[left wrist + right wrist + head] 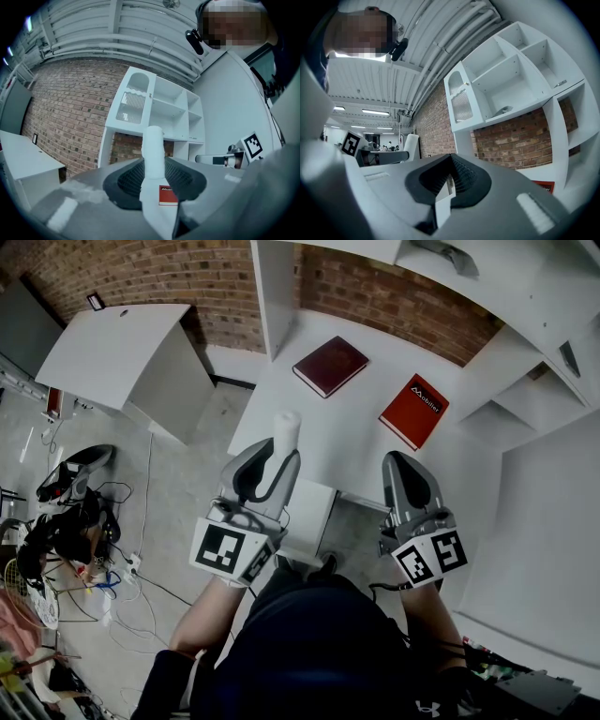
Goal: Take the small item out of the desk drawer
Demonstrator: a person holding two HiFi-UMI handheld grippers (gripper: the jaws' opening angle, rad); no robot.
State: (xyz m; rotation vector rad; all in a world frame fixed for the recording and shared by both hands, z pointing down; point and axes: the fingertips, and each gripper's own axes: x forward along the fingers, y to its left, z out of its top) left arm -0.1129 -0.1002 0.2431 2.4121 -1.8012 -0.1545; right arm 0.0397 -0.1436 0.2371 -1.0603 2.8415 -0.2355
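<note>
Left tool [279,454] is clamping small white item [287,425], holding it upright over front-left part of table [361,442]. Item is seeming already out of drawer [313,509], which is sticking out under table front edge; how far open, cannot tell. Right tool [401,471] is hanging empty before table front, jaws pressed together. Remaining, by judgement: putting item down on table, maybe closing drawer.
</note>
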